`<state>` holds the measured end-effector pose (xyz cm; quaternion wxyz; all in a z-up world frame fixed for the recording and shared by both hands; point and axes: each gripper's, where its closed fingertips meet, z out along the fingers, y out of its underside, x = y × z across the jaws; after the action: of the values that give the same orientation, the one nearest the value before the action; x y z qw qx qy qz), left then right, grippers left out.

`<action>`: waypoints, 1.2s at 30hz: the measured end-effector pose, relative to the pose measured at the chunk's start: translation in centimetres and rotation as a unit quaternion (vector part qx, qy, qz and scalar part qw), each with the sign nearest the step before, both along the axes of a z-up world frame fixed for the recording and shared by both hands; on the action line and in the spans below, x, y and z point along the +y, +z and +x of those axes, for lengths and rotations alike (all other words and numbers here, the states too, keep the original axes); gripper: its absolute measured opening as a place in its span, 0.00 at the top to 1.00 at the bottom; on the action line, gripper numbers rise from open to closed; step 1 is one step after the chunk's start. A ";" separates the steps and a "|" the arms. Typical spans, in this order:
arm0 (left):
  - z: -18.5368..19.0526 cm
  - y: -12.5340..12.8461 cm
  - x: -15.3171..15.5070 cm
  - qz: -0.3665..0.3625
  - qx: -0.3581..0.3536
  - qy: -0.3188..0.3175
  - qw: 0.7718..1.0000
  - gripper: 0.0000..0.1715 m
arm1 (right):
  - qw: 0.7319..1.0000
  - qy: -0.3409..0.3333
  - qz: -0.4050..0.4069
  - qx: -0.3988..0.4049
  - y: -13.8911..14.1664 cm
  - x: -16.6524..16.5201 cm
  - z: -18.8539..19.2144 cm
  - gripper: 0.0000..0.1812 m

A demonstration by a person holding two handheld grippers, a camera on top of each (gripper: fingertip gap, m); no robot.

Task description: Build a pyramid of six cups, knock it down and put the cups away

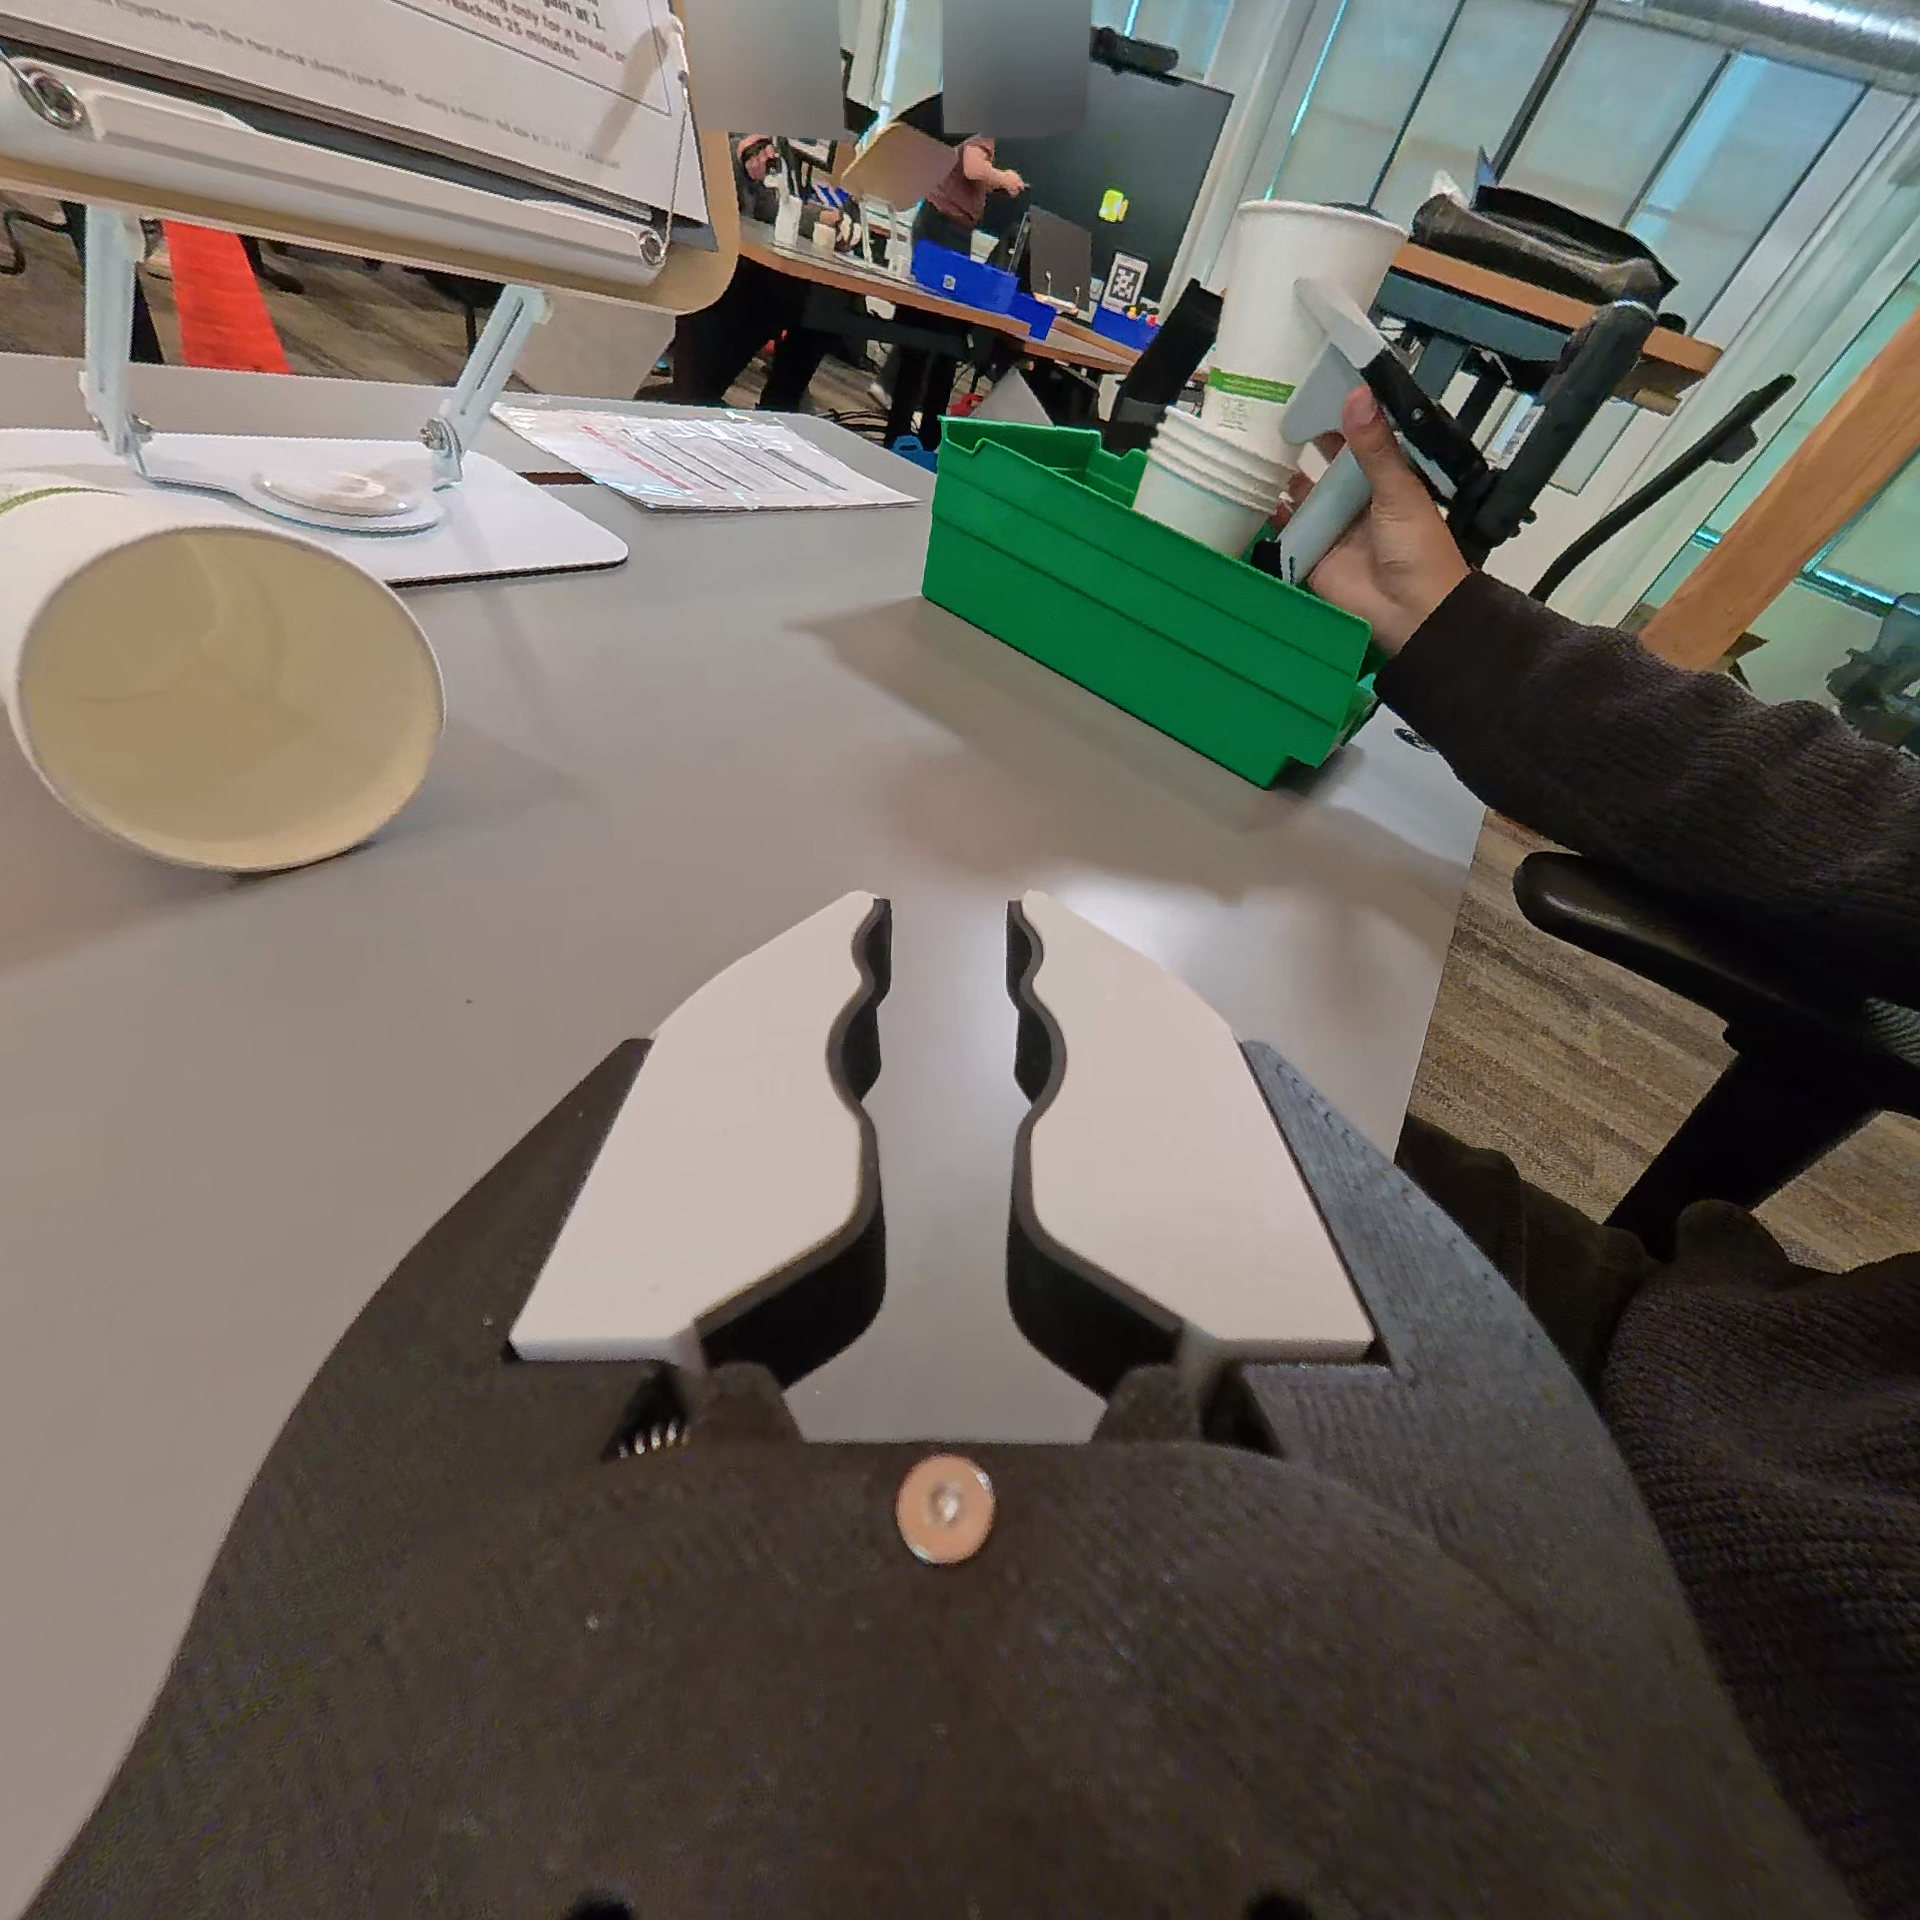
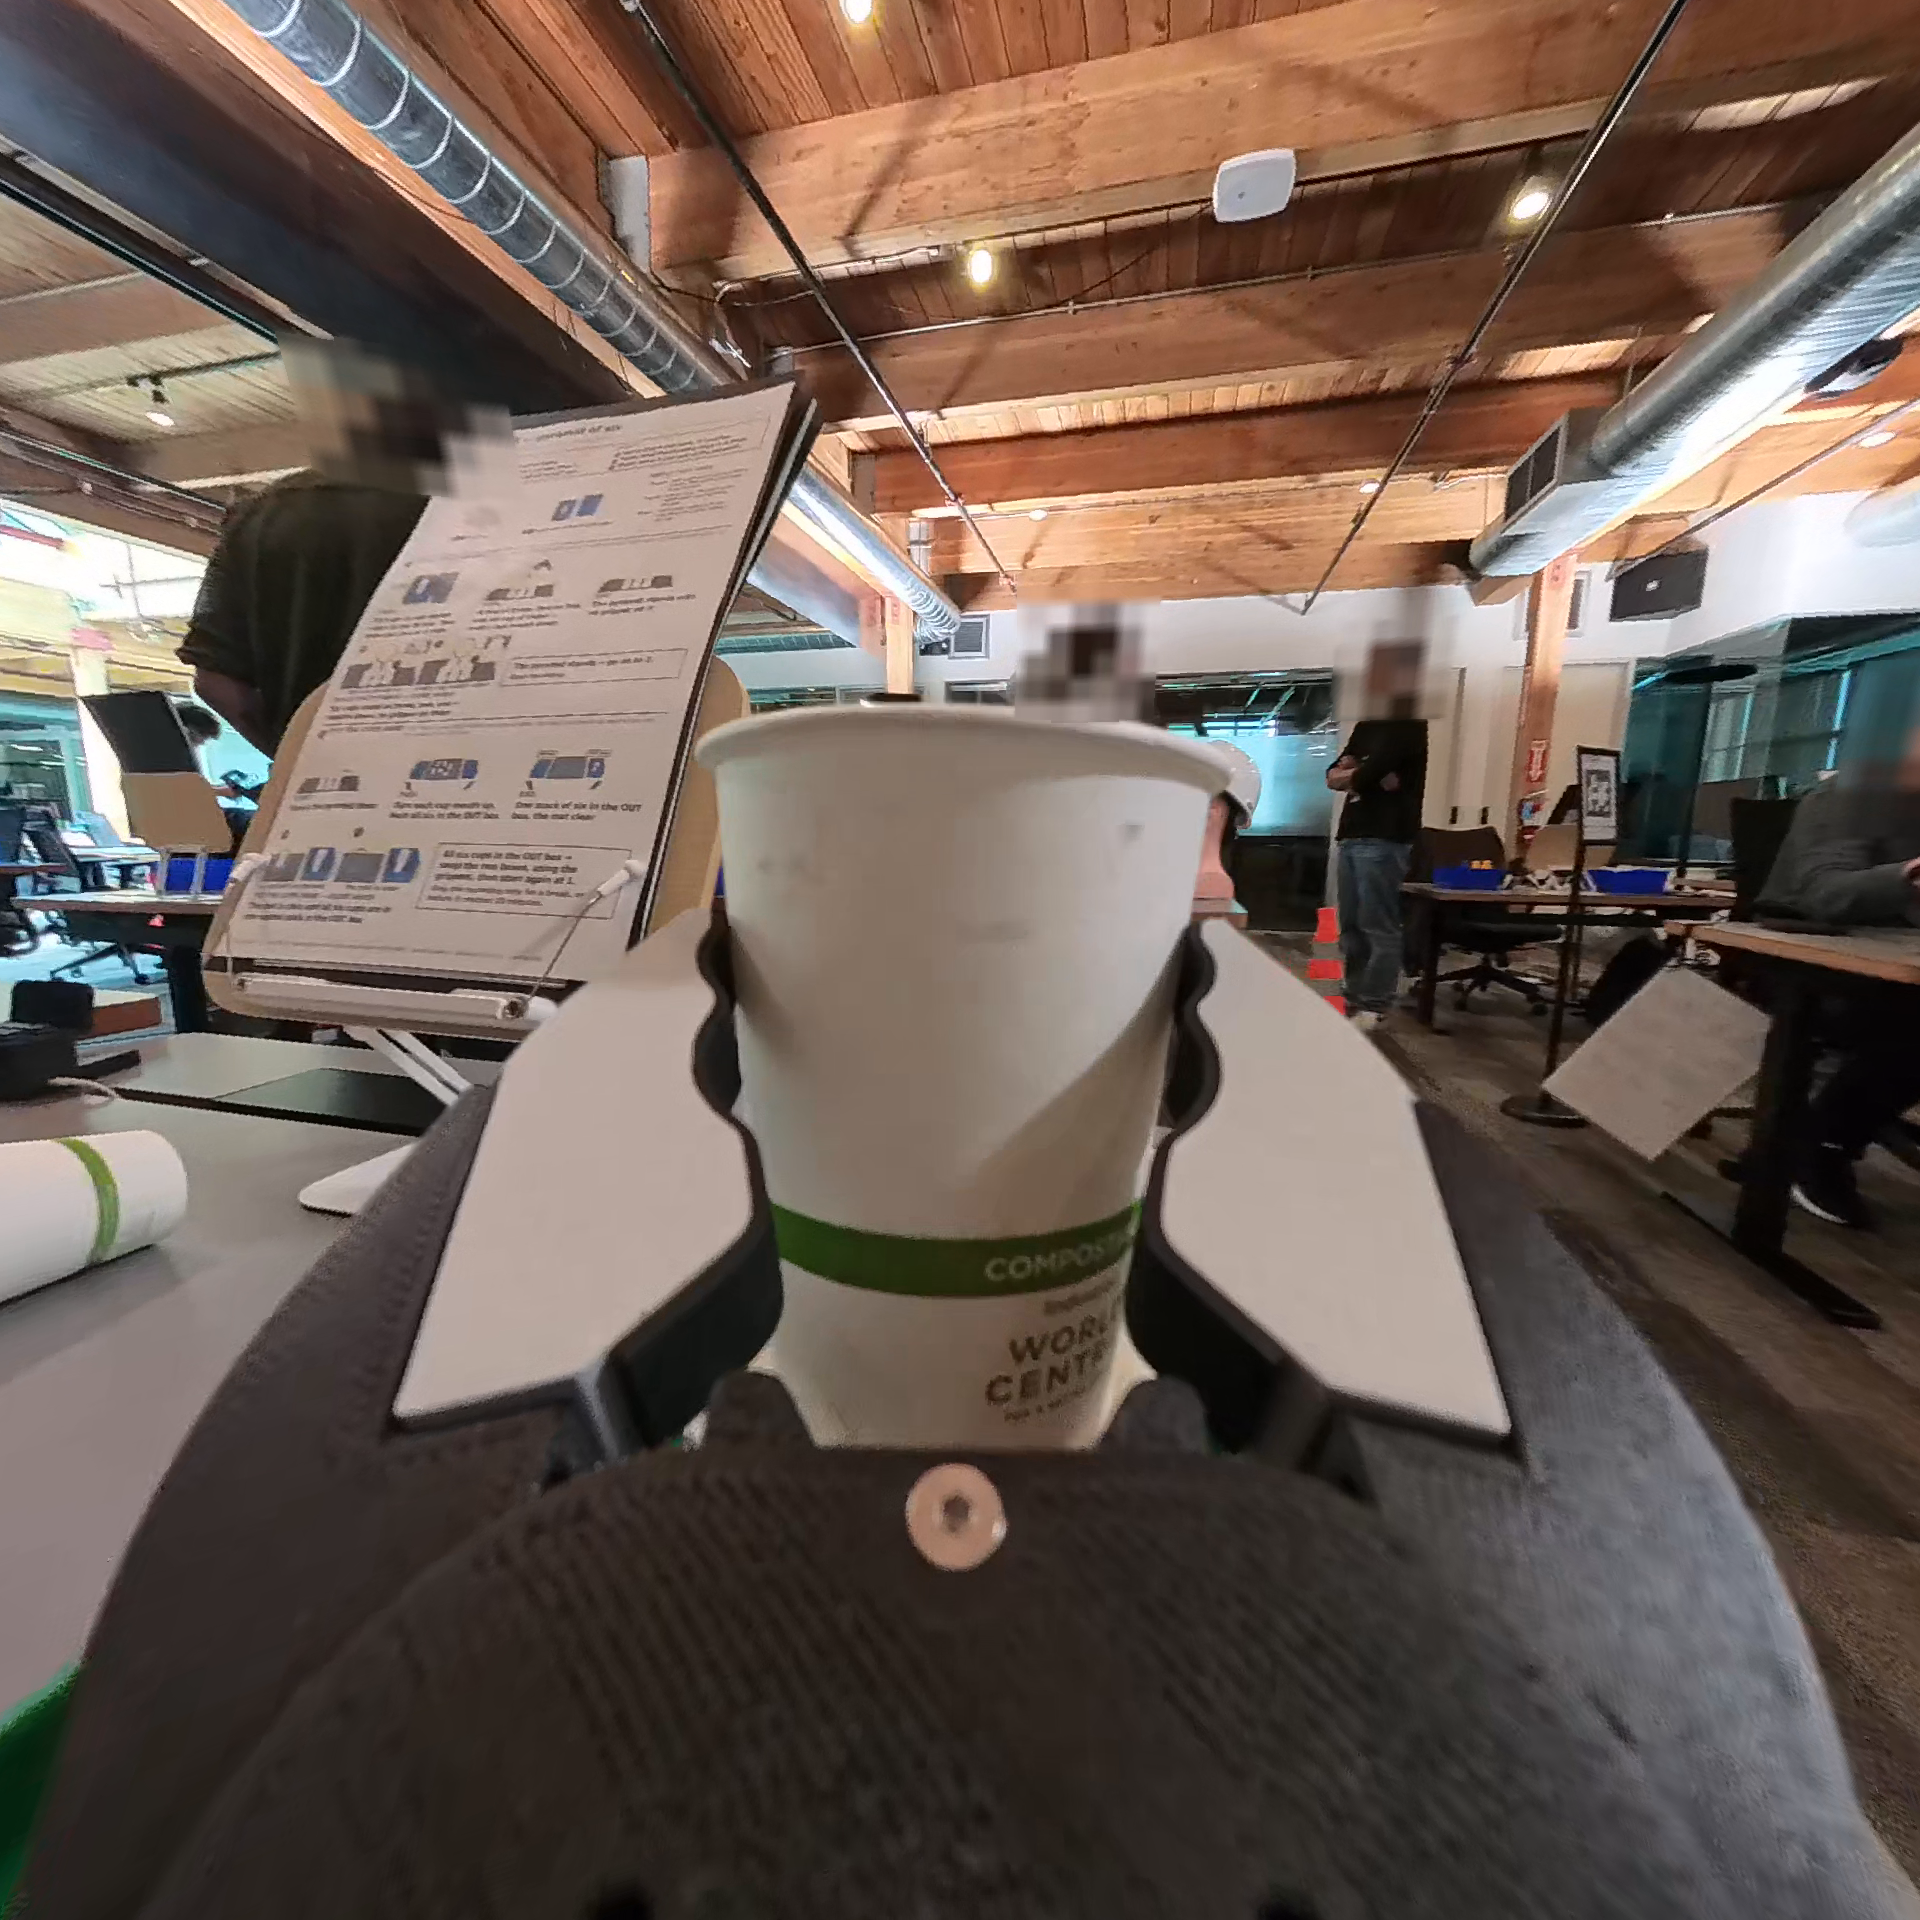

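Observation:
My right gripper is shut on an upright white paper cup with a green band, one finger on each side. In the left wrist view this cup sits on top of a stack of cups standing in a green bin, with a grey finger against it and a hand behind. My left gripper is empty, its fingers a small gap apart, low over the grey table. Another cup lies on its side to its front left and also shows in the right wrist view.
A document stand with a printed sheet stands at the back left on a white base. A laminated sheet lies behind. A black chair armrest is off the table's right edge. People stand among other desks beyond.

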<state>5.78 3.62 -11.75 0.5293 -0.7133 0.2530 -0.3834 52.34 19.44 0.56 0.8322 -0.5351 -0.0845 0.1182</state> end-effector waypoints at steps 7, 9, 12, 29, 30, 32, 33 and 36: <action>0.1 -0.2 -0.1 0.001 0.008 -0.003 1.000 0.87 | 1.000 0.010 0.003 -0.006 0.0 0.1 -1.1 0.54; 0.1 -0.2 -0.1 0.001 0.008 -0.003 1.000 0.87 | 1.000 0.007 0.000 -0.013 0.0 0.1 -1.2 0.54; 0.1 -0.2 -0.1 0.001 0.009 -0.002 1.000 0.87 | 1.000 0.001 -0.001 -0.021 -0.2 0.2 -1.3 0.54; 0.2 -0.3 -0.2 0.001 0.012 -0.005 1.000 0.87 | 0.999 -0.011 -0.010 -0.043 -1.0 0.4 -1.7 0.51; 0.2 -0.3 -0.1 0.001 0.011 -0.004 1.000 0.87 | 0.999 -0.010 -0.010 -0.042 -0.9 0.4 -1.6 0.51; 0.2 -0.2 -0.1 0.002 0.010 -0.005 1.000 0.87 | 0.999 -0.009 -0.012 -0.040 -0.9 0.3 -1.5 0.50; 0.2 -0.2 -0.1 0.002 0.009 -0.005 1.000 0.87 | 0.999 -0.008 -0.015 -0.042 -1.0 0.3 -1.5 0.50; 0.4 0.2 0.2 0.007 0.004 -0.005 1.000 0.87 | 0.997 -0.004 -0.035 -0.062 -1.9 0.1 -1.8 0.50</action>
<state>6.22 3.85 -11.55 0.5317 -0.7096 0.2612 -0.3815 50.52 19.50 -1.29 0.8066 -0.5706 -0.1293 0.0841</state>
